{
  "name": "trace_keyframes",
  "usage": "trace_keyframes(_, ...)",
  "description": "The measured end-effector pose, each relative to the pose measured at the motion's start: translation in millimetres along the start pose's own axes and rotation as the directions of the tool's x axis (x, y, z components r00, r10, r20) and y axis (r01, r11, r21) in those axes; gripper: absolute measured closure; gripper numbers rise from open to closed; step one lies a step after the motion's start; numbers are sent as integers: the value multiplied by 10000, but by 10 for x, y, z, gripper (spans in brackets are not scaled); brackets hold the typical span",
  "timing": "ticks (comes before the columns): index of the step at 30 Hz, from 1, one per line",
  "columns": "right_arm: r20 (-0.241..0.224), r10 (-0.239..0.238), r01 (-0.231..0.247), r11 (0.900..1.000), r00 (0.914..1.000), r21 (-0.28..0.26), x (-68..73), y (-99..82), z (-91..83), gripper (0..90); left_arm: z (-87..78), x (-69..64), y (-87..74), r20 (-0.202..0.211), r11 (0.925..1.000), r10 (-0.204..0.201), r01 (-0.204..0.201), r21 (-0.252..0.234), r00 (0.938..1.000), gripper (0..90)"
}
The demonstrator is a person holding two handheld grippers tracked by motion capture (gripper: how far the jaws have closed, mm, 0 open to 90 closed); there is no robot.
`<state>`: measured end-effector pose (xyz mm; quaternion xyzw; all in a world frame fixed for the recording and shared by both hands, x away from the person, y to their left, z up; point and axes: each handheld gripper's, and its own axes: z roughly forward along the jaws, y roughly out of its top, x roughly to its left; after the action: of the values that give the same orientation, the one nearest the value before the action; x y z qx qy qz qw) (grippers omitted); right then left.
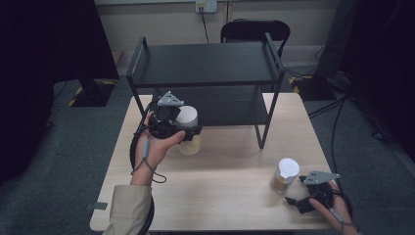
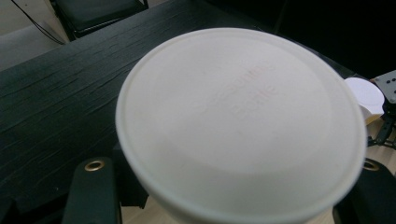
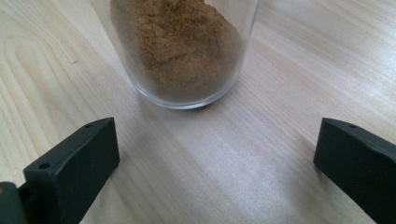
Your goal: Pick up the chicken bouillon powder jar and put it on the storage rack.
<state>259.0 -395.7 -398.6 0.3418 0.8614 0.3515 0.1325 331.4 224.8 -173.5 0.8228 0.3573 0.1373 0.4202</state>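
Between the jaws of the left gripper sits a jar with a white lid, clamped on its body just below the lid. In the left gripper view the two black jaws stand at either side of the jar and the lid is close up to the camera, blurred. The held jar is lifted clear of the table, upright, pale contents in its lower part. It hangs in front of the black shelf, near its left legs, about level with the lower board. The left hand wraps the gripper body, cable looping down beside the wrist, beige sleeve at the bottom edge.

The right gripper rests low on the table near its right front corner, jaws spread wide with nothing between them. In the right gripper view bare wood lies between the two black jaws and a second jar stands just ahead of them, not touching. It is clear glass with brown powder inside, upright on the table. From the high view this second jar carries a white lid too and stands just left of the right gripper, well apart from the held one.

Behind the shelf stands a black chair. Grey floor surrounds the table.
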Motion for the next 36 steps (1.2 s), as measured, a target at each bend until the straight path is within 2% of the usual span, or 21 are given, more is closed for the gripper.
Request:
trace_keyframes(7, -1, -6, 6, 10000, 10000, -4, -1, -1, 0, 0, -79, 21, 89, 15, 9999, -72, 72, -138, 10000, 351)
trace_keyframes(21, -1, 6, -6, 10000, 10000, 8, 0, 1, -1, 0, -223, 2, 307, -100, 9996, 55, -57, -261, 9999, 351)
trace_keyframes(36, -1, -2, 2, 10000, 10000, 5, 0, 1, 0, 0, -409, 12, 544, -358, 9993, 56, -69, -369, 9993, 351)
